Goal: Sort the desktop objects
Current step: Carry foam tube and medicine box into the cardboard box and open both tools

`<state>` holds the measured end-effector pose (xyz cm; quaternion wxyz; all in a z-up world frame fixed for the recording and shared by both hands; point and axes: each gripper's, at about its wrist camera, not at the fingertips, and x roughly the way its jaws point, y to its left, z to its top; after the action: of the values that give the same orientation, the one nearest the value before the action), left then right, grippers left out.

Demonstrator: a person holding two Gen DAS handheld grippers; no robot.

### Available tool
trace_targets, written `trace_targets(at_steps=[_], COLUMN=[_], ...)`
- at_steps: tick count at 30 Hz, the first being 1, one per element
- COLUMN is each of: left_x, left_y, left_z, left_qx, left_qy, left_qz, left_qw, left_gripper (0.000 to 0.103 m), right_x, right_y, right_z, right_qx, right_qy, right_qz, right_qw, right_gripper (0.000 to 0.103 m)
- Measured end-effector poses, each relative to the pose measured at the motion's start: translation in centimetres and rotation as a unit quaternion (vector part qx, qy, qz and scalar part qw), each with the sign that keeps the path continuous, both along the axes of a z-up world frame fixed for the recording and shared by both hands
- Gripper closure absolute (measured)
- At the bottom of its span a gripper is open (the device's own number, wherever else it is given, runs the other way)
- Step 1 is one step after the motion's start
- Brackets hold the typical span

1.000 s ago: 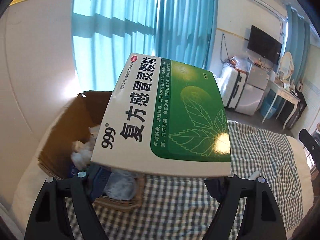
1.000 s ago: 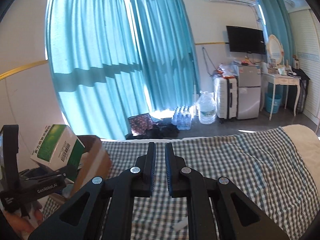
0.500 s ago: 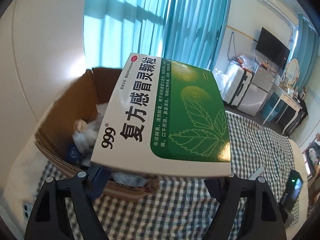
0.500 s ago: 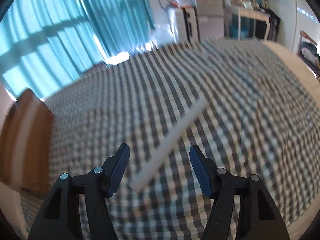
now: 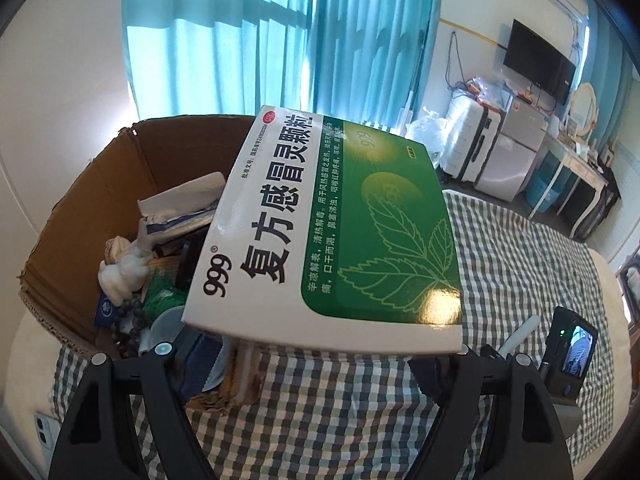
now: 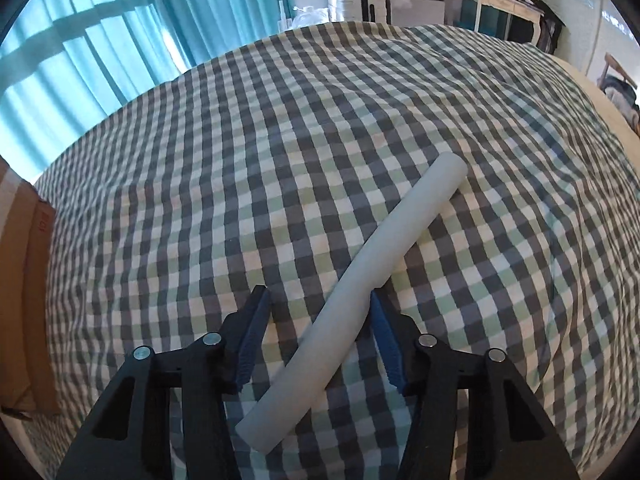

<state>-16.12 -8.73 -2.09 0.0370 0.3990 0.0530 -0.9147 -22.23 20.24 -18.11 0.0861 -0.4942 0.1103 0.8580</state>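
lowered over the white tube (image 6: 372, 276), right gripper (image 6: 320, 336) closes around it (pads not yet clamped).

Bedroom, checked bedspread (image 6: 320, 120), teal curtains (image 5: 280, 32), wall television (image 5: 538, 62), suitcase (image 5: 472, 140)

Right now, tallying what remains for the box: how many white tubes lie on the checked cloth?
1: the white tube lies diagonally between the closing right gripper jaws. Others may be hidden.

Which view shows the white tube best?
The right wrist view: the white tube lies full length on the checked cloth between the closing right gripper. The left wrist view shows only one end beyond the medicine box.
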Motion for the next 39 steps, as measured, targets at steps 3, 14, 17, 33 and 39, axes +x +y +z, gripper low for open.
trace_targets(at_steps=[3, 14, 17, 33, 39], left_x=[-0.4, 1.6, 2.0, 1.5, -0.5], left_y=[0.8, -0.4, -1.3, -14.0, -18.5], left_z=[0.0, 1.9, 2.7, 6.9, 4.4], left_qx=[0.006, 0.011, 0.014, -0.009, 0.009], left_qy=[-0.002, 0.015, 0.023, 0.031, -0.019], left_qz=[-0.005, -0.006, -0.003, 0.034, 0.033], left_qw=[1.0, 0.9998, 0.9996, 0.9989, 0.9992], left_gripper=[0.02, 0.02, 0.02, 0.02, 0.019], right_x=[-0.1, 2.7, 4.0, 1.5, -1.3], right_y=[-0.2, -0.2, -1.1, -16.8, -27.1], right_z=[-0.1, 5.3, 8.1, 20.8, 20.7], right_qx=[0.011, -0.014, -0.032, -0.196, -0.15], right_qy=[0.005, 0.082, 0.118, 0.215, 0.181], right_qz=[-0.003, 0.004, 0.023, 0.243, 0.316], right_qw=[1.0, 0.997, 0.992, 0.926, 0.919], right_gripper=[0.085, 0.093, 0.093, 0.093, 0.087])
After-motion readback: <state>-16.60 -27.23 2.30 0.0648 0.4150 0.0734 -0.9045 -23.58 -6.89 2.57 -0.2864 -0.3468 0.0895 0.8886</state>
